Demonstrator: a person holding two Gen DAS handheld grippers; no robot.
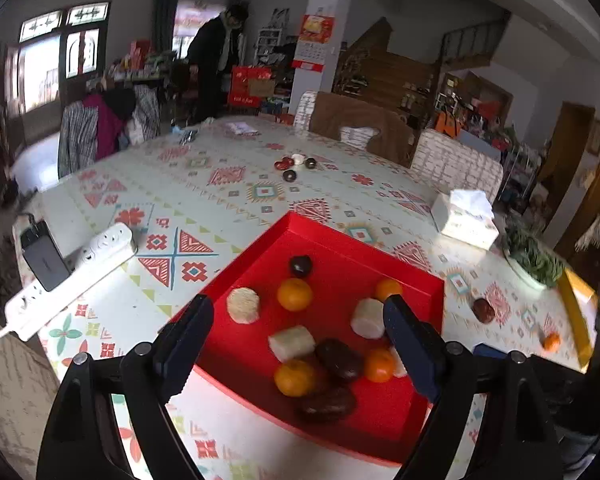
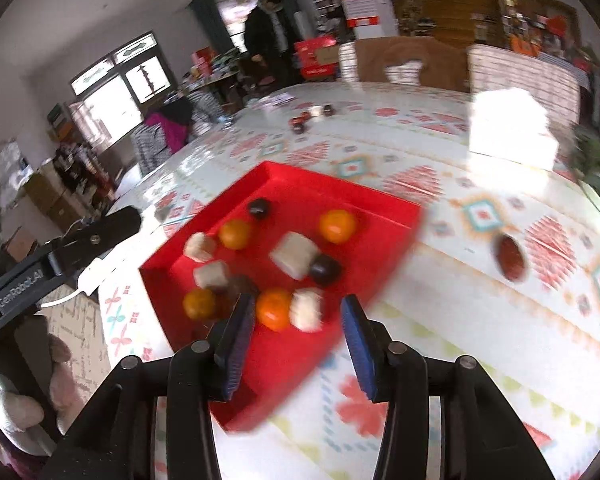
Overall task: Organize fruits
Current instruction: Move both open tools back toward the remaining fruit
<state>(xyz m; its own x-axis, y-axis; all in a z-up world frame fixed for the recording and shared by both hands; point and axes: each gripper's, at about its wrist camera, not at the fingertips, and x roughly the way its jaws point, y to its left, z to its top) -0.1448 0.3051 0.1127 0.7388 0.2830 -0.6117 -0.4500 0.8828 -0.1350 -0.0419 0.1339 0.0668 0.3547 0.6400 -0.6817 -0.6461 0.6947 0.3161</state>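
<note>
A red tray (image 1: 420,276) on the patterned table holds several oranges (image 1: 294,294), white chunks (image 1: 291,343) and dark fruits (image 1: 339,359). My left gripper (image 1: 298,316) is open and empty above the tray's near side. In the right wrist view the same tray (image 2: 380,200) holds the fruits, an orange (image 2: 274,309) and a white chunk (image 2: 307,309) lying just ahead of my right gripper (image 2: 298,312), which is open and empty. A dark red fruit (image 2: 510,257) lies on the table right of the tray; it also shows in the left wrist view (image 1: 483,310), with a small orange (image 1: 551,341) nearby.
A white power strip (image 1: 72,280) with a charger lies left of the tray. A tissue box (image 1: 466,216) and a bowl of greens (image 1: 534,258) stand at the right. Small dark and red fruits (image 1: 294,166) lie at the far side. Chairs and a person stand beyond.
</note>
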